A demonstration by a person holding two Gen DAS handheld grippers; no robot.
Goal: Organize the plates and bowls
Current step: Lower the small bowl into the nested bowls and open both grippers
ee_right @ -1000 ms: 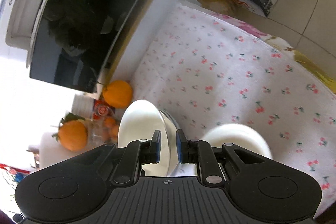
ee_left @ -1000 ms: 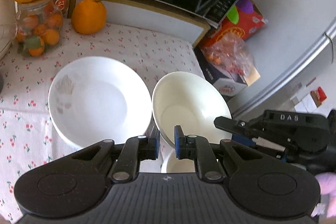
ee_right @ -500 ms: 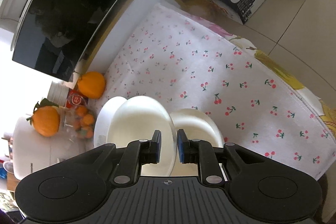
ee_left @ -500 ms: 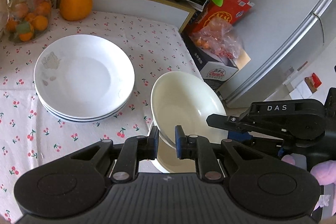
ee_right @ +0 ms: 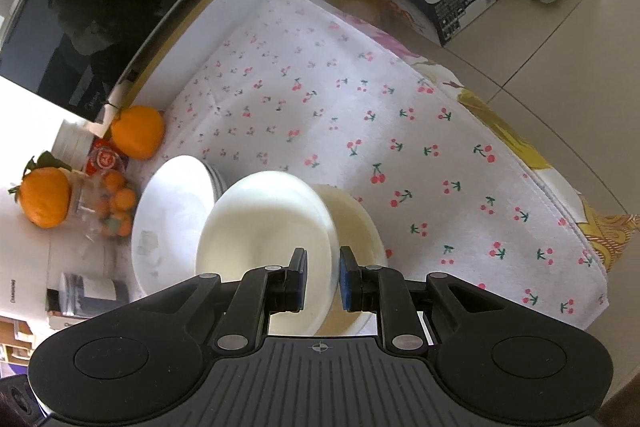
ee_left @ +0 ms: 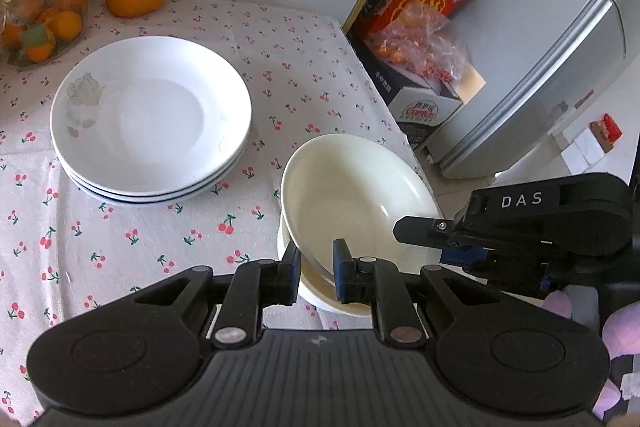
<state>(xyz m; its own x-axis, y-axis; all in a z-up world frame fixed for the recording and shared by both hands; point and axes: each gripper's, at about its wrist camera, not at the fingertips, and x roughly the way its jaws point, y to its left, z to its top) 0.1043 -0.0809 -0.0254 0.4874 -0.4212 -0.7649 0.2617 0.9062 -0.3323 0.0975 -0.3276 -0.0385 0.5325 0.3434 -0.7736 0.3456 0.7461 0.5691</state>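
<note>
Both grippers, left and right, pinch opposite rims of one cream bowl, tilted over a second bowl near the table's right edge. Uneven release could tip it onto the floor. Stacked plates sit just left; oranges, jar at back

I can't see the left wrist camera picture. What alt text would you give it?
Two black claws, the left claw and the right claw, pinch opposite rims of a tilted cream ceramic bowl above another cream bowl on a cherry-print tablecloth. Farther left sits a stack of white plates; behind are oranges and a black microwave.
</note>
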